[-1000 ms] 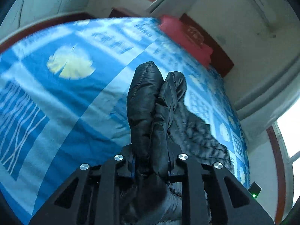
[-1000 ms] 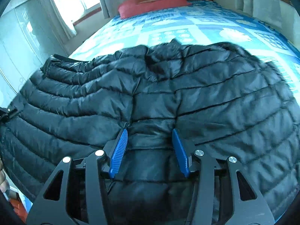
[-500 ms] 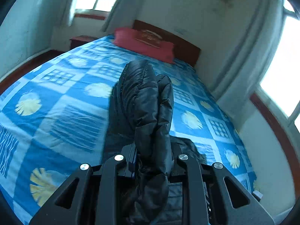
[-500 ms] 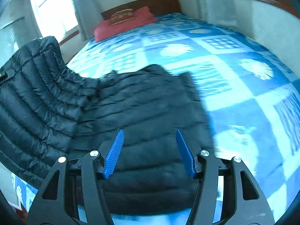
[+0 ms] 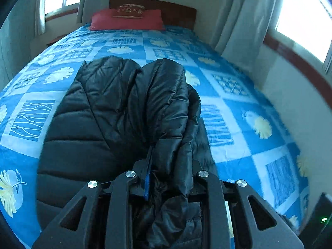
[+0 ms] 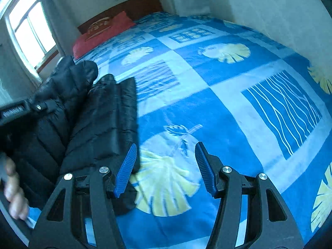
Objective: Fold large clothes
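A black quilted puffer jacket [image 5: 108,114] lies on the blue patterned bedspread [image 5: 238,112], and a raised fold of it rises in front of the left camera. My left gripper [image 5: 168,172] is shut on that bunched fold, which fills the gap between its fingers. In the right wrist view the jacket [image 6: 103,124] lies at the left. My right gripper [image 6: 166,166] is open over bare bedspread [image 6: 228,108] just right of the jacket's edge, with nothing between its blue pads [image 6: 126,170]. The left gripper [image 6: 12,112] also shows at the far left, holding the raised jacket part.
A red pillow [image 5: 126,19] lies against the wooden headboard [image 5: 176,12] at the far end of the bed. Curtains and windows line both side walls. A person's hand [image 6: 12,188] shows at the lower left of the right wrist view.
The left gripper has swung the held fold across, over the rest of the jacket. The right gripper let go of the jacket, opened wider and moved right, off the jacket and over the bedspread.
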The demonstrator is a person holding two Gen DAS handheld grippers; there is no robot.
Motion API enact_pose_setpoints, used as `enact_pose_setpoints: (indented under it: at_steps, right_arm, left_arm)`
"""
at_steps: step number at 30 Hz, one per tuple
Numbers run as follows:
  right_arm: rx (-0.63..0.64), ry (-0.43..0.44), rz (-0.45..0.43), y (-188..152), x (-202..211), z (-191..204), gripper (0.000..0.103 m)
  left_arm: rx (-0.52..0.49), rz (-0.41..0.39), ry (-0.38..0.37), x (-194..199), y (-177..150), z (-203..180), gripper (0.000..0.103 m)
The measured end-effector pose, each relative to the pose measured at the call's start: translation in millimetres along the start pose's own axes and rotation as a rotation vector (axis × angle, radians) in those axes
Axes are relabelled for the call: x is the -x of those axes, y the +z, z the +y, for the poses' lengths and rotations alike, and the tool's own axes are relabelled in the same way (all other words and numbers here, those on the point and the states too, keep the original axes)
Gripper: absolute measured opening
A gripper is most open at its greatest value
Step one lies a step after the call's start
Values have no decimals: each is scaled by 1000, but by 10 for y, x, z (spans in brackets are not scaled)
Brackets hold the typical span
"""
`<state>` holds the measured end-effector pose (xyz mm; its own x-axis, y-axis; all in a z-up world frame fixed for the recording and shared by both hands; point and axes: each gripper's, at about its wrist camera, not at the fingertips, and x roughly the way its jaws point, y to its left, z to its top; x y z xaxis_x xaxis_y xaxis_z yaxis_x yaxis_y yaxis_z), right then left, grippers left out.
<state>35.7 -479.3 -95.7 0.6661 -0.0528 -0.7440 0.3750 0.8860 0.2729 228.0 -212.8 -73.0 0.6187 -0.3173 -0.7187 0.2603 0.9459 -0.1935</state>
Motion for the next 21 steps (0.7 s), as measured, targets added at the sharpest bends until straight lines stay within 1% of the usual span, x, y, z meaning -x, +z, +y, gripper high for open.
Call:
enact_pose_setpoints:
  at_steps: [1,4,5,7,9,10,11,14,17,19,21]
  right_arm:
    - [-9,-1,6,-12,-22,-38,58]
    - [-26,2,16,-45,-53,-88,58]
    - [-26,3,17,-49,-57,-89,58]
    - [-23,4,15,-55,-45,-73,58]
    - [-17,6,10,-55,-12,-53,58]
    - [-14,5,7,-56,8,-41,58]
    - [-11,6,4,-54,31,-25,58]
    - [-4,7,-6,-44,103,32,58]
    - [-1,28,-13,-20,181,105,58]
    - [15,37,-32,21,266,218,58]
    - [31,53,-49,74,335,341,59]
  left_arm:
    - [-14,-3,10,-33,-32,-39,26]
    - [-13,-9,1,-19,-91,-131,38]
    - [-7,-10,-8,-2,-94,-142,40]
    - [11,-13,-34,59,-91,-160,48]
    - [24,-22,-74,192,-90,-191,51]
    - [27,-26,-86,239,-91,-204,51]
    - [31,-29,-116,329,-83,-197,51]
    - [44,-40,-176,517,-82,-170,51]
    - [51,-53,-226,737,-76,-121,51]
    - [51,-76,-243,887,-58,-61,51]
    - [56,-123,-242,1068,-23,74,51]
